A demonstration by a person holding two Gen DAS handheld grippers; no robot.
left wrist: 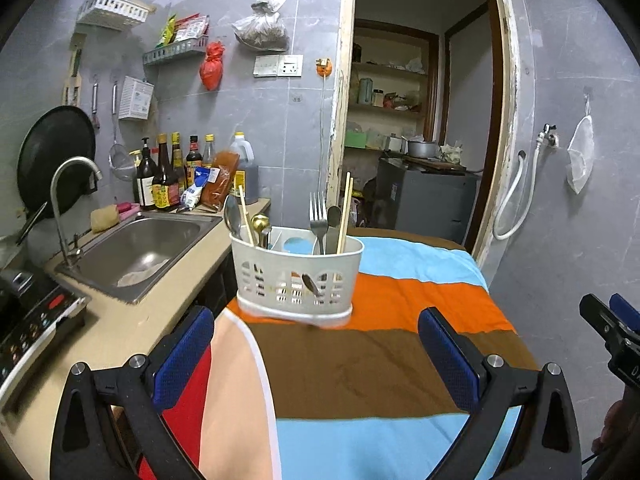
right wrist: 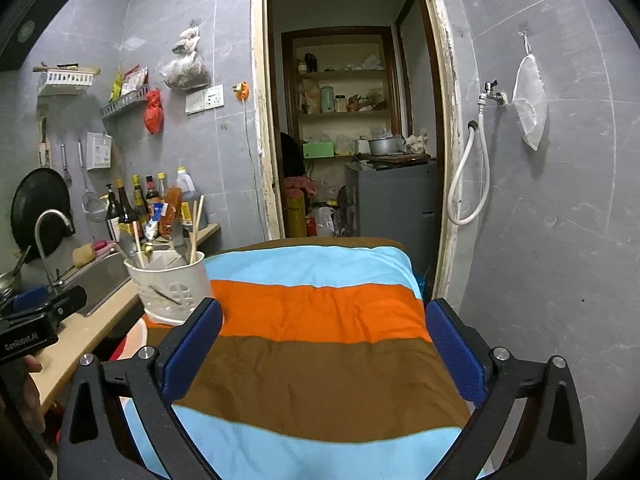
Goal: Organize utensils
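A white slotted utensil holder [left wrist: 296, 276] stands on the striped cloth [left wrist: 360, 360] near its left edge. It holds a fork [left wrist: 318, 216], spoons [left wrist: 232, 212], wooden chopsticks [left wrist: 344, 212] and a gold-ended utensil [left wrist: 260, 224]. My left gripper [left wrist: 316, 364] is open and empty, a short way in front of the holder. My right gripper [right wrist: 324, 356] is open and empty over the cloth [right wrist: 320, 360], with the holder [right wrist: 172, 284] to its left.
A steel sink [left wrist: 140, 252] with a tap [left wrist: 68, 200] sits in the counter to the left, sauce bottles [left wrist: 172, 172] behind it. An induction cooker [left wrist: 28, 320] is at the near left. An open doorway [left wrist: 420, 120] lies behind the table.
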